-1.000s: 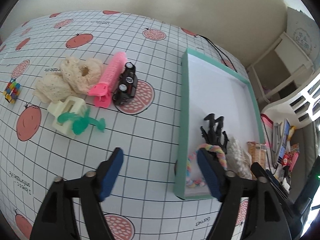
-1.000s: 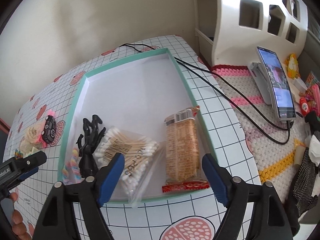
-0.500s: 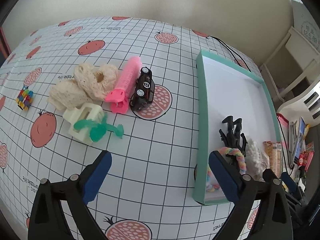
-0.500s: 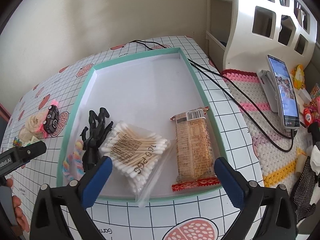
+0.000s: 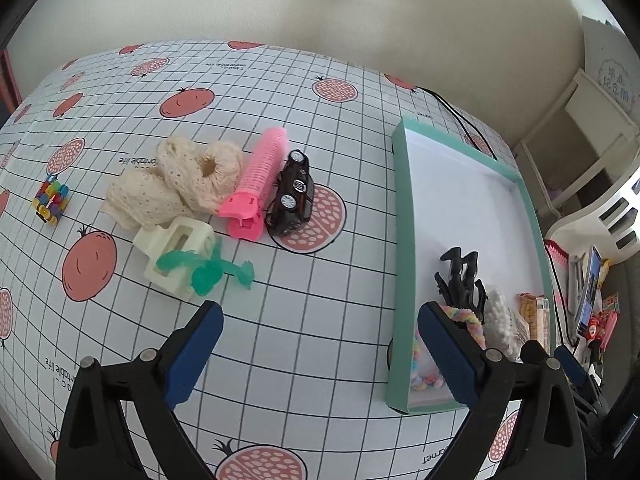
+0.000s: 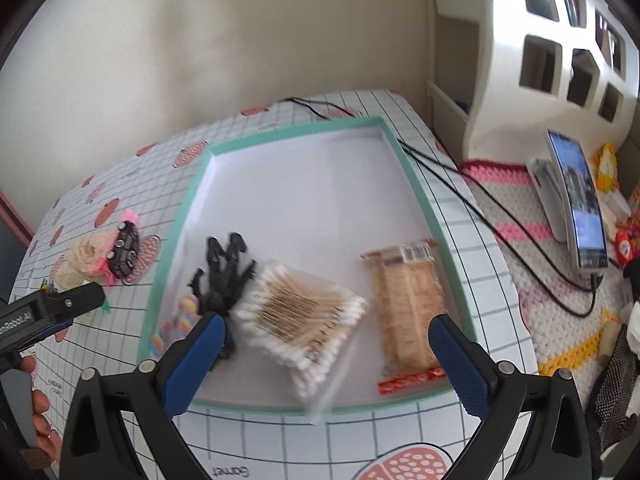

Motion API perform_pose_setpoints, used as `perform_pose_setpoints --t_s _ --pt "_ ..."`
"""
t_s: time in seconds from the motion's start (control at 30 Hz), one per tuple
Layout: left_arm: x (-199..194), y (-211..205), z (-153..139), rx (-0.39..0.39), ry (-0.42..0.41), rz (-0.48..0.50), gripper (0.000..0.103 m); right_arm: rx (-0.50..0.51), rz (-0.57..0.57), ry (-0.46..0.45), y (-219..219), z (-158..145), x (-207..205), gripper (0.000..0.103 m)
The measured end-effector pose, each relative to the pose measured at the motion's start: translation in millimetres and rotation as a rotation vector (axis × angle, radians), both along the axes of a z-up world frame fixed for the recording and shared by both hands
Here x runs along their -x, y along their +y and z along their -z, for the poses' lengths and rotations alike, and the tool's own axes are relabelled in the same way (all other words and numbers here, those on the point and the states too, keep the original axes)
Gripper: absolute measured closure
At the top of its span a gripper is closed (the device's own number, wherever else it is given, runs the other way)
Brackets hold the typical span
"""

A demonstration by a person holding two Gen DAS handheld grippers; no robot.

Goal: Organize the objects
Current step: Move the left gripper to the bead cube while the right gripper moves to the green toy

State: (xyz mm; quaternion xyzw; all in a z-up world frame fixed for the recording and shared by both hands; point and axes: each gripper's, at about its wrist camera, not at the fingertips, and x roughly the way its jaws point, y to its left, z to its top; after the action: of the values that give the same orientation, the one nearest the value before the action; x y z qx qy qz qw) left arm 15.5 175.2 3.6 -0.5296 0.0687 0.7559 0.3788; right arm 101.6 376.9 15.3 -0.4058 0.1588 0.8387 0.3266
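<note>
A teal-rimmed white tray (image 6: 416, 184) holds a black claw clip (image 6: 224, 276), a bag of cotton swabs (image 6: 304, 312), a snack bar (image 6: 408, 304) and a pastel hair tie (image 5: 468, 316). Left of the tray (image 5: 398, 216) lie a black toy car (image 5: 292, 196), a pink hair roller (image 5: 260, 176), cream knitted socks (image 5: 180, 184), a cream clip (image 5: 176, 252) and a green plastic piece (image 5: 208, 272). My left gripper (image 5: 320, 344) is open and empty above the table, near the tray's left rim. My right gripper (image 6: 324, 356) is open and empty over the tray's near edge.
A small multicoloured cube (image 5: 50, 200) sits at the far left of the table. Black cables (image 6: 480, 208) run past the tray's right side to a phone on a stand (image 6: 576, 204). White shelving (image 6: 560, 48) stands at the right.
Both grippers have opened wider and pulled back from the tray. The left view has swung to show more of the table on the left.
</note>
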Motion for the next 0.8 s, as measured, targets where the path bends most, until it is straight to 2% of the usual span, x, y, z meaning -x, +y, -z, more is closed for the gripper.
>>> perform_pose_setpoints --t_s 0.17,0.23,0.37,0.57,0.67,0.8 --pt "8.9 -8.6 -3.4 -0.024 -0.005 -0.045 0.005 -0.061 -0.07 -0.011 -21.6 -5.0 17.0 0.0" --pt "12.8 -13.0 -3.9 -0.029 -0.004 -0.063 0.005 -0.047 -0.092 -0.02 -27.8 -3.5 22.3 0.0" --pt "21.0 -21.3 -3.1 -0.028 -0.004 -0.098 0.005 -0.037 -0.107 0.008 -40.6 -3.6 32.1 0.0" --pt "33.1 -33.1 -1.6 -0.027 -0.001 -0.132 0.005 -0.082 -0.155 0.112 -66.8 -19.1 50.7 0.0" --pt "37.4 -39.7 -2.9 -0.038 0.0 -0.145 0.005 -0.101 -0.2 0.123 -83.2 -21.4 64.9 0.0" --pt "45.4 -47.4 -4.7 -0.051 0.005 -0.17 0.005 -0.056 -0.284 0.112 -102.1 -15.7 82.2 0.0"
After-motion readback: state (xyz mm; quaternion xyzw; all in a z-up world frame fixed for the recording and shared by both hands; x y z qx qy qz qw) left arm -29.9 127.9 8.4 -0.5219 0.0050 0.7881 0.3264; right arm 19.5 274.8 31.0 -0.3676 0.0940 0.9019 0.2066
